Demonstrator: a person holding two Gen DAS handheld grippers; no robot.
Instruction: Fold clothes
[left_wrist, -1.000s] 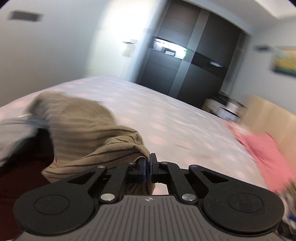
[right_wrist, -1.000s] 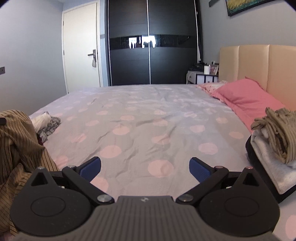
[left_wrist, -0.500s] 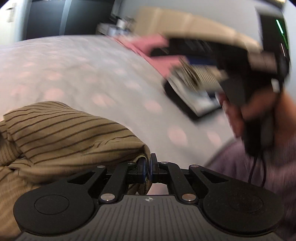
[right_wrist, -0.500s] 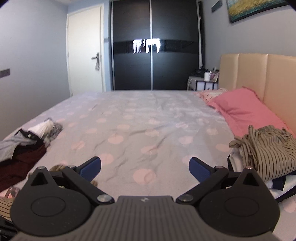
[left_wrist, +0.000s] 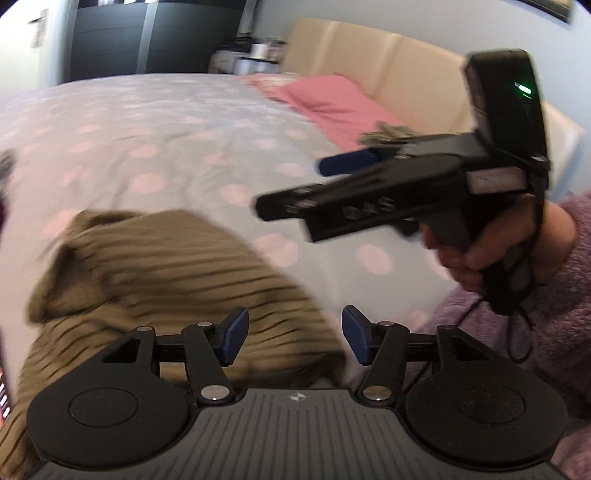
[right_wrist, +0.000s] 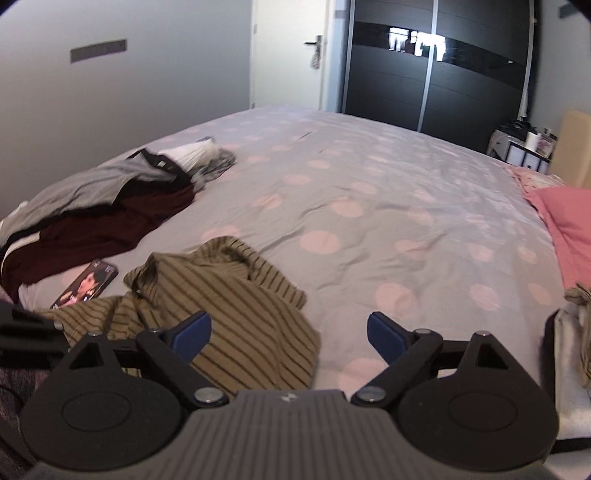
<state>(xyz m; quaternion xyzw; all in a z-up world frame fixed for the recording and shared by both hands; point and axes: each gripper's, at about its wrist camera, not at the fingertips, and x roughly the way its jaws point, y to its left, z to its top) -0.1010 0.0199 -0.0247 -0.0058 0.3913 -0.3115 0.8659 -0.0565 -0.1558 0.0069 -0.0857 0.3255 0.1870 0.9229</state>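
Left wrist view: the left gripper (left_wrist: 291, 338) had just been opening, its jaws parted and empty above the crumpled striped olive garment (left_wrist: 166, 273), which lay loose on the dotted bedspread (left_wrist: 166, 140). The right gripper (left_wrist: 295, 184) hovered beyond.

Right wrist view: the right gripper (right_wrist: 290, 332) stood wide, having narrowed slightly, nothing between its pads. The garment (right_wrist: 236, 317) lay beneath it, beside a heap of clothes (right_wrist: 92, 210).

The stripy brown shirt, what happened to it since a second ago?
The left gripper carried the olive-brown striped shirt across the polka-dot grey bedsheet. Its jaws have just been opening and have let it go; it now lies crumpled there. The right gripper closed slightly, empty. The pile of dark and grey clothes stayed put.
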